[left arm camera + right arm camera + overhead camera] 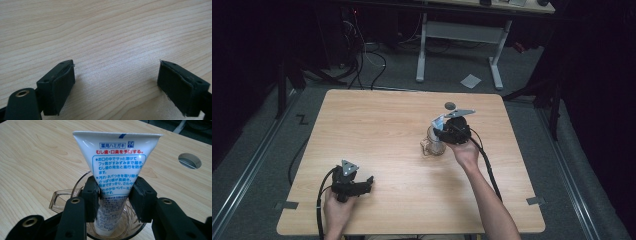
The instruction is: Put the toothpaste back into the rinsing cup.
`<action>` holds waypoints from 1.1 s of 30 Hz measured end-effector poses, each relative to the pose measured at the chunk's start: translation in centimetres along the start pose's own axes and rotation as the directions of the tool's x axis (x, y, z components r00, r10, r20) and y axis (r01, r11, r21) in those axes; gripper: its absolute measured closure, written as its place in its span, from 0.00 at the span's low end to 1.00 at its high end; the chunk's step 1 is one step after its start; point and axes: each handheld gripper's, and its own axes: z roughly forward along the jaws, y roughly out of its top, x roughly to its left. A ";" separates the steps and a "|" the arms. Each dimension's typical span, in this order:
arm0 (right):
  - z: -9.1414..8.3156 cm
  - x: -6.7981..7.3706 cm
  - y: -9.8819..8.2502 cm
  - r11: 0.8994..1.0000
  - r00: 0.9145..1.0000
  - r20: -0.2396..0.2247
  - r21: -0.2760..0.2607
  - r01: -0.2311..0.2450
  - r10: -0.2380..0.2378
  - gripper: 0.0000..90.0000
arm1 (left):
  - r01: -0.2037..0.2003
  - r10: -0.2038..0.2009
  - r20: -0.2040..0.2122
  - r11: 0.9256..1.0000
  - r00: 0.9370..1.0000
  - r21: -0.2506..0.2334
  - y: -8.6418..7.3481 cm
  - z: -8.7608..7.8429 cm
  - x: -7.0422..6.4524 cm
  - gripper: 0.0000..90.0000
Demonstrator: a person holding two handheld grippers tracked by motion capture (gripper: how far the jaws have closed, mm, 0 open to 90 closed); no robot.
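I count one toothpaste tube [117, 173], one clear glass mug [75, 195] and two grippers on my feed. The tube stands upright in the mug with its cap end down and its flat crimped end up; the mug sits right of the table's middle, its handle turned to the left in the high view. My right gripper [115, 195] has its fingers [90, 197] set on either side of the tube above the mug's rim. The left pad lies against the tube, and at the right pad I cannot tell touch from a thin gap, so I cannot say whether the tube is gripped. My left gripper [116, 86] rests low at the near left part of the table, well apart from the mug, with its fingers [57, 90] spread wide over bare wood.

The table [377, 130] is pale wood grain with rounded corners and one round cable hole [450, 105] near the far edge. Around it lies grey carpet in a dark room, with one white-legged desk [459, 32] beyond and loose cables [372, 60] on the floor.
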 end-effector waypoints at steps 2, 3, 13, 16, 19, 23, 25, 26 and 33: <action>-0.1 0.0 0.0 1.000 1.000 0.001 -0.005 0.000 0.000 0.65 | 0.000 0.000 0.000 1.000 1.000 0.000 0.0 0.0 0.0 0.16; -0.1 0.0 -0.1 1.000 1.000 0.001 -0.008 0.002 -0.002 0.65 | 0.000 0.000 0.000 1.000 1.000 0.000 0.0 0.0 0.0 0.16; -1.0 0.1 -0.7 1.000 1.000 0.004 -0.020 -0.007 0.007 0.60 | 0.002 -0.002 0.000 1.000 1.000 -0.002 0.0 0.0 0.0 0.16; -1.2 0.2 -0.7 1.000 1.000 0.000 -0.022 -0.016 0.016 0.59 | 0.002 -0.002 -0.001 1.000 1.000 -0.002 0.0 0.0 0.0 0.16; -1.3 0.1 -0.9 0.999 1.000 -0.006 -0.029 -0.023 0.023 0.58 | 0.001 -0.001 0.000 1.000 1.000 -0.001 0.0 0.0 0.0 0.16; -1.6 0.0 -1.1 0.999 1.000 -0.004 -0.039 -0.028 0.028 0.55 | 0.000 0.000 0.000 1.000 1.000 0.000 0.0 0.0 0.0 0.16; -1.8 -0.1 -1.3 0.998 0.999 -0.005 -0.045 -0.037 0.037 0.53 | 0.000 0.000 0.000 1.000 1.000 0.000 0.0 0.0 0.0 0.16; -2.0 -0.2 -1.4 0.998 0.999 -0.008 -0.050 -0.048 0.047 0.52 | 0.000 0.000 0.000 1.000 1.000 0.000 0.0 0.0 0.0 0.16; -2.4 -0.3 -1.5 0.996 0.998 -0.012 -0.074 -0.056 0.055 0.50 | 0.000 0.000 0.000 1.000 1.000 0.000 0.0 0.0 0.0 0.16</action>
